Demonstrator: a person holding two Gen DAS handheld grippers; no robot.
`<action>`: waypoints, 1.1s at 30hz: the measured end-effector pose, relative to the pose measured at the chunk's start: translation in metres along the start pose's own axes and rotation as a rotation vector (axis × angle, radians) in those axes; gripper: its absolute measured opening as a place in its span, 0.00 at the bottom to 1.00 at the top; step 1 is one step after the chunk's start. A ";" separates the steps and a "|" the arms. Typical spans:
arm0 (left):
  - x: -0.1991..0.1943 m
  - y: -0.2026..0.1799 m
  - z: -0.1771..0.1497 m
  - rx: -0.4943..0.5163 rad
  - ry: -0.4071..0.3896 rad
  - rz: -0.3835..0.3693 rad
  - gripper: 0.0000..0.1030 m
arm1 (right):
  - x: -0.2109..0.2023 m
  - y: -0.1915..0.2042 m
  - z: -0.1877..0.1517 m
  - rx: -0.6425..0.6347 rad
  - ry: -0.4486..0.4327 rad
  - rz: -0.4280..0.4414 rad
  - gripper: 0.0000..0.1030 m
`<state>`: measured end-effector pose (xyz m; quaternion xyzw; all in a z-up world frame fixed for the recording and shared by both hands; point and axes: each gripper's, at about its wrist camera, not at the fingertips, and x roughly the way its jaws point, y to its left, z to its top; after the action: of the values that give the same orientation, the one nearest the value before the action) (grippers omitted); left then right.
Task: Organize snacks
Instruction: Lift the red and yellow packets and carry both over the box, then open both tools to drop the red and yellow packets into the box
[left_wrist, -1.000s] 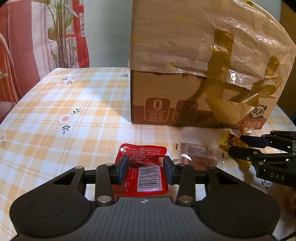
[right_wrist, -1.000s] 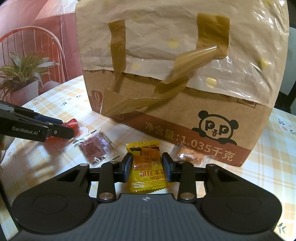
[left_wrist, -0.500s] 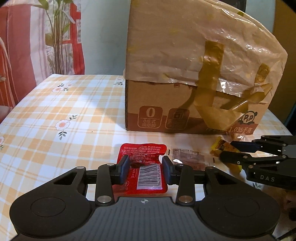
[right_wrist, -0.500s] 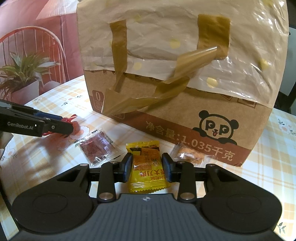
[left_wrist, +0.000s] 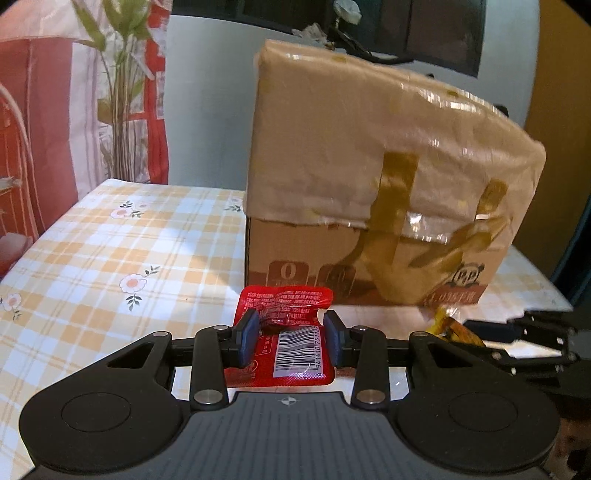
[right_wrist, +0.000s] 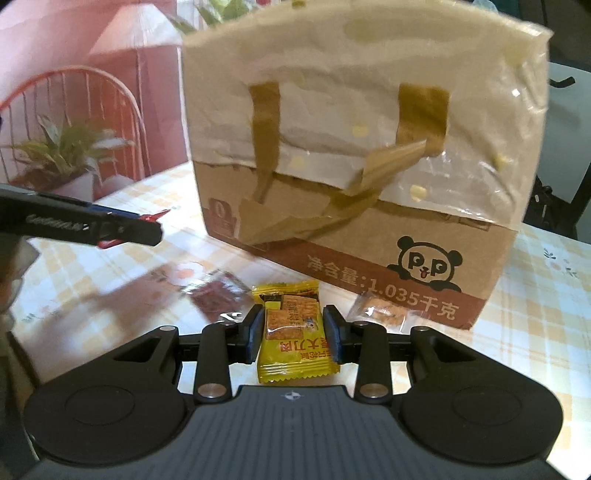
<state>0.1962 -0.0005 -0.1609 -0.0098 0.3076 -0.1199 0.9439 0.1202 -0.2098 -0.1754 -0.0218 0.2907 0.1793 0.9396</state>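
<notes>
My left gripper (left_wrist: 289, 334) is shut on a red snack packet (left_wrist: 286, 334) with a barcode label, held above the checked tablecloth in front of the tall cardboard box (left_wrist: 376, 206). In the right wrist view, my right gripper (right_wrist: 293, 334) is shut on a yellow snack packet (right_wrist: 293, 332), also lifted off the table. The same box (right_wrist: 369, 166), printed with a panda, stands behind it. The left gripper (right_wrist: 147, 230) reaches in from the left edge of that view with the red packet; the right gripper (left_wrist: 469, 328) shows at the right of the left wrist view.
A clear packet with dark red contents (right_wrist: 218, 297) and a small clear packet with an orange snack (right_wrist: 380, 314) lie on the tablecloth (left_wrist: 110, 251) before the box. A potted plant (right_wrist: 62, 151) and a red chair stand beyond the table's left edge.
Both grippers have risen with their packets off the table. The box now shows its top edge, and the loose packets on the cloth sit lower and further off.
</notes>
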 end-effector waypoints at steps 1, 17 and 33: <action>-0.003 -0.002 0.001 0.001 -0.009 -0.002 0.39 | -0.005 0.000 0.000 0.004 -0.009 0.002 0.36; -0.047 -0.033 0.125 0.100 -0.356 -0.079 0.40 | -0.087 -0.019 0.104 0.069 -0.385 0.046 0.36; 0.069 -0.058 0.198 0.160 -0.237 -0.027 0.72 | -0.011 -0.084 0.180 0.132 -0.167 -0.235 0.38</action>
<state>0.3525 -0.0835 -0.0353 0.0474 0.1832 -0.1549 0.9696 0.2377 -0.2656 -0.0249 0.0210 0.2180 0.0500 0.9744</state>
